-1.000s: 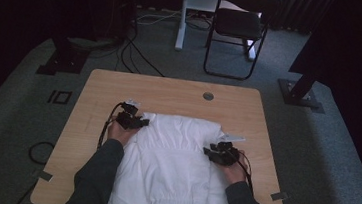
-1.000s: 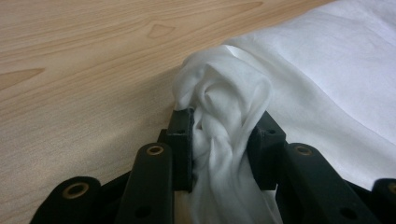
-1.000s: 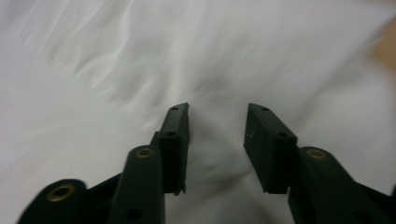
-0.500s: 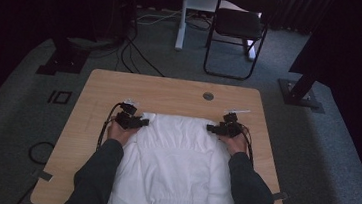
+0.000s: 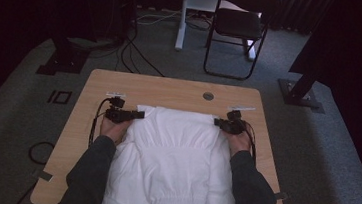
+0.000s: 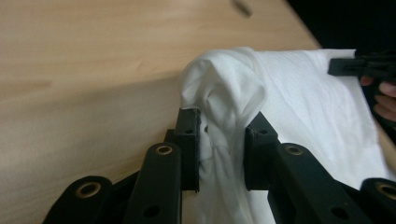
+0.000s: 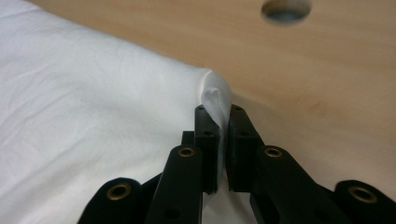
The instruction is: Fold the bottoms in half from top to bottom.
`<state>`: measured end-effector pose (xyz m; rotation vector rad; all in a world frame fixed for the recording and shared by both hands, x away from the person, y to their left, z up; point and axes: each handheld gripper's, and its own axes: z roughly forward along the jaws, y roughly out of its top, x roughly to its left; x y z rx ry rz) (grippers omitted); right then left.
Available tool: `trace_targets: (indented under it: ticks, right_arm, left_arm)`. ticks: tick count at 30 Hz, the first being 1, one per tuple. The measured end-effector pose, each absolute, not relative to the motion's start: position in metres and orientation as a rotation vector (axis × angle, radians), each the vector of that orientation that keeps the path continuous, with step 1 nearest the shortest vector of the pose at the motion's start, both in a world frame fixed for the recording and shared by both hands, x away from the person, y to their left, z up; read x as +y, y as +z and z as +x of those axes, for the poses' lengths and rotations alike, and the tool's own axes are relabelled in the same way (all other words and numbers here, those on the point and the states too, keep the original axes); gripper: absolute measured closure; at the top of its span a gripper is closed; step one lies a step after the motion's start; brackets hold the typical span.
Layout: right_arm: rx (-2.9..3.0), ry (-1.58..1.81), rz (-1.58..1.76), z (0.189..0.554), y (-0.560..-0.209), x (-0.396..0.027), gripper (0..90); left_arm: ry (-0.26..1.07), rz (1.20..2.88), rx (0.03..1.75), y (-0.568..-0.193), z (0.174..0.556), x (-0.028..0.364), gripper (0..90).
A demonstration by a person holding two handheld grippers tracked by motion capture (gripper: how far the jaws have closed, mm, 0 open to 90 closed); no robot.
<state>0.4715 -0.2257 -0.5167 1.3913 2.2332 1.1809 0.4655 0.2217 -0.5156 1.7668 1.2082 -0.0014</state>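
Observation:
A white ribbed-hem garment point(image 5: 174, 151) lies on the wooden table point(image 5: 170, 87), hem toward the person. My left gripper point(image 5: 127, 115) holds the far left corner. In the left gripper view its jaws point(image 6: 220, 122) have just been closing and pinch a bunched fold of the white cloth point(image 6: 299, 93). My right gripper point(image 5: 220, 123) is at the far right corner. Its jaws point(image 7: 218, 112) have just been closing too and clamp a thin fold of the garment's edge point(image 7: 93, 116). The far edge runs between the two grippers. The right gripper point(image 6: 364, 65) shows far off in the left gripper view.
A round cable hole point(image 5: 208, 95) sits in the table beyond the garment, near the right gripper point(image 7: 286, 9). On the floor behind stand a black chair point(image 5: 239, 27), stand feet point(image 5: 303, 93) and loose cables point(image 5: 138, 52). Bare wood lies left and right of the garment.
My right gripper moved from the garment's right side up to the far right corner and closed on it. The left gripper shifted only slightly and kept its hold.

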Motion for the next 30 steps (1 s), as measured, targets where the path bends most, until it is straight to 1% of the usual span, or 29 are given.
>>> trace_targets:
  ticks: [1,4,7,12,16,18,21,25,26,27,28,29,30]
  right_arm:
    - [2.218,1.198,1.378,0.470,-0.512,-0.228,84.7]
    - [2.184,1.209,1.365,0.468,-0.502,-0.231,84.7]
    - [2.133,1.257,1.368,0.467,-0.489,-0.235,84.8]
    - [2.107,1.234,1.327,0.468,-0.476,-0.231,84.7]
    - [2.047,1.301,1.279,0.466,-0.454,-0.232,84.7]
    - [2.043,1.318,1.243,0.461,-0.446,-0.231,84.6]
    - [2.057,1.322,1.178,0.449,-0.440,-0.230,84.6]
    - [2.063,1.368,1.135,0.423,-0.444,-0.237,84.6]
    - [2.063,1.385,1.133,0.417,-0.446,-0.239,84.6]
    - [2.063,1.385,1.133,0.417,-0.446,-0.239,84.6]
    - [2.078,1.390,1.111,0.403,-0.451,-0.244,84.6]
    - [2.083,1.392,1.099,0.396,-0.453,-0.246,84.5]
    - [2.093,1.401,1.092,0.388,-0.455,-0.248,84.5]
  left_arm:
    - [0.023,1.766,1.180,-0.507,0.463,0.224,73.5]
    - [0.028,1.749,1.170,-0.499,0.462,0.227,77.3]
    - [0.076,1.776,1.138,-0.489,0.460,0.224,79.9]
    - [0.136,1.766,1.126,-0.476,0.461,0.223,80.7]
    - [0.207,1.751,1.074,-0.452,0.454,0.223,80.8]
    - [0.229,1.758,1.056,-0.447,0.451,0.223,80.8]
    - [0.259,1.776,1.020,-0.437,0.436,0.223,80.7]
    - [0.262,1.789,0.964,-0.436,0.411,0.223,80.7]
    - [0.262,1.789,0.964,-0.436,0.411,0.223,80.7]
    - [0.262,1.793,0.947,-0.436,0.403,0.223,80.7]
    - [0.258,1.800,0.934,-0.437,0.395,0.223,80.8]
    - [0.263,1.832,0.907,-0.440,0.380,0.223,80.7]
    - [0.258,1.840,0.896,-0.442,0.372,0.223,80.7]
